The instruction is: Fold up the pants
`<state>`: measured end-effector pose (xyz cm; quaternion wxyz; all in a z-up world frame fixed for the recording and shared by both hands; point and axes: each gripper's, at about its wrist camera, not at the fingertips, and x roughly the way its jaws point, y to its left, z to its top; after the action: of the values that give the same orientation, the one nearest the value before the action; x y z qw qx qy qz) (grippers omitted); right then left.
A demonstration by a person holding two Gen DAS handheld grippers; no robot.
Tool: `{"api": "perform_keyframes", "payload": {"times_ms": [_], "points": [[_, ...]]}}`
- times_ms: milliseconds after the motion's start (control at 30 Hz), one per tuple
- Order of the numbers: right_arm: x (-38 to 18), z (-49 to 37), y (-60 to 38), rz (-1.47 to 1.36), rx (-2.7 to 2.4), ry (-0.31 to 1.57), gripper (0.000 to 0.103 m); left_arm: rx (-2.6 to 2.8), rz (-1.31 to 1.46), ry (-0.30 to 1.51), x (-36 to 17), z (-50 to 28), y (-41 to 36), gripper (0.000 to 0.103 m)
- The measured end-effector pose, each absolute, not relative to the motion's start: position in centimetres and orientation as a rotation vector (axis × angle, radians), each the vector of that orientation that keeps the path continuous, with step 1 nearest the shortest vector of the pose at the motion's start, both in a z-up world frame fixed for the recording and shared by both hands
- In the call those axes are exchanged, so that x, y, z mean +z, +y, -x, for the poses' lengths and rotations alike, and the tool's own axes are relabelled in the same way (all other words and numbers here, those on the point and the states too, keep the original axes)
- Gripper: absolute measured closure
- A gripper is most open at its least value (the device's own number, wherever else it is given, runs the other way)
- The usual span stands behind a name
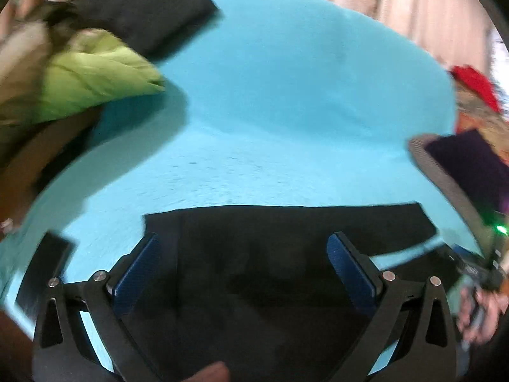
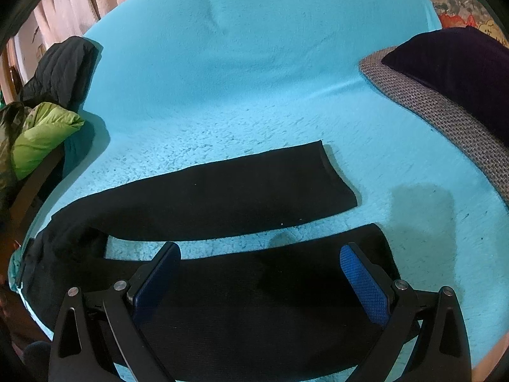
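Black pants [image 2: 222,191] lie flat on a turquoise blanket [image 2: 254,79], their two legs stretched to the right with a strip of blanket between them. My right gripper [image 2: 261,264] hovers open over the near leg [image 2: 254,302] close to its cuff, blue pads [image 2: 366,286] wide apart. In the left wrist view the pants [image 1: 270,254] fill the lower middle. My left gripper [image 1: 245,254] stands open above them, nothing between its fingers. The left view is blurred.
A green jacket [image 2: 44,133] and a dark padded garment [image 2: 60,70] are piled at the left. A grey-edged dark cushion [image 2: 445,89] lies at the right. A hand [image 1: 477,315] holding the other gripper shows at the right edge. Curtains hang behind.
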<state>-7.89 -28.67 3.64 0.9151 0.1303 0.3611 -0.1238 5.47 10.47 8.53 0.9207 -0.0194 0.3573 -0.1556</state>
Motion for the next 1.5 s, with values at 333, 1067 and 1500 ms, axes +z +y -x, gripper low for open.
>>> {"api": "perform_keyframes", "payload": {"times_ms": [333, 1067, 1500], "points": [[2.9, 7.0, -28.6, -0.269, -0.247, 0.787, 0.002, -0.335, -0.057, 0.903, 3.2, -15.6, 18.2, 0.0], [1.1, 4.9, -28.7, -0.258, -0.283, 0.876, 0.002, -0.574, -0.074, 0.954, -3.6, -19.3, 18.6, 0.082], [3.7, 8.0, -30.8, -0.387, -0.255, 0.674, 0.002, -0.402, -0.252, 0.825, 4.0, -14.8, 14.9, 0.1]]}}
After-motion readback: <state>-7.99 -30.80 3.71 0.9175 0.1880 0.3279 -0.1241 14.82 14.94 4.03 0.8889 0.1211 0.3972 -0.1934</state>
